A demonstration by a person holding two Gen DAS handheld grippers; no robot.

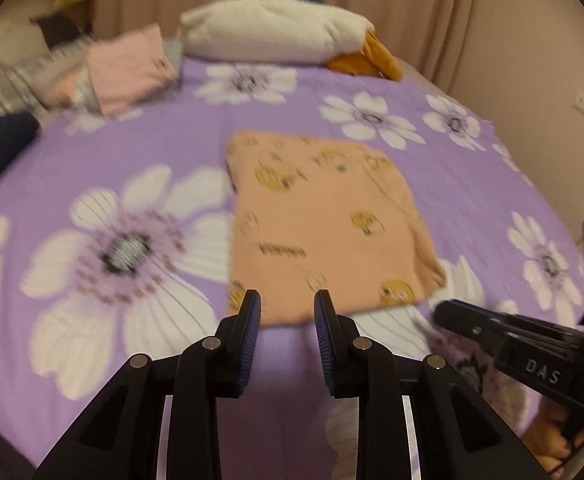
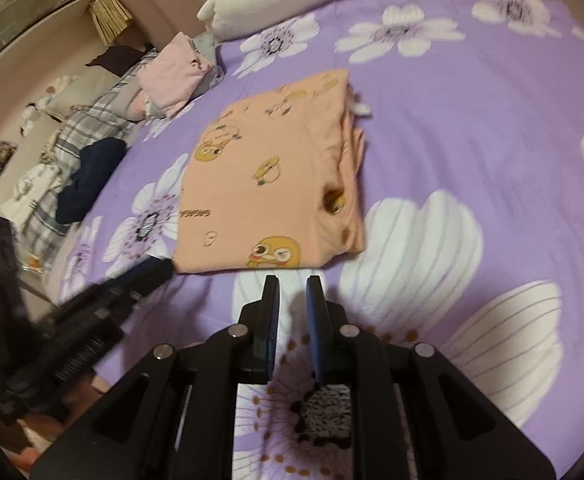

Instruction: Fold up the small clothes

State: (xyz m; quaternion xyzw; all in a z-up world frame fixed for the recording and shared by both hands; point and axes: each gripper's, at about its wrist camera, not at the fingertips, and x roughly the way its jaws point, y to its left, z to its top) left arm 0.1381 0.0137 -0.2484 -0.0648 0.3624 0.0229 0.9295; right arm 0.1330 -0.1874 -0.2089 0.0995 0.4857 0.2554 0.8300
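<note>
A peach garment (image 1: 324,220) with yellow cartoon prints lies folded into a rectangle on the purple flowered bedsheet (image 1: 111,160); it also shows in the right wrist view (image 2: 267,176). My left gripper (image 1: 287,300) is open and empty, just short of the garment's near edge. My right gripper (image 2: 293,282) is open with a narrow gap, empty, just short of the garment's near edge. The right gripper shows at the right of the left wrist view (image 1: 444,310). The left gripper shows at the left of the right wrist view (image 2: 163,270), by the garment's near left corner.
A pile of folded clothes with a pink one (image 2: 175,72) on top, a plaid cloth (image 2: 91,120) and a dark navy garment (image 2: 91,176) lie at the bed's left. A white pillow (image 1: 267,32) and an orange cloth (image 1: 372,58) lie at the far end.
</note>
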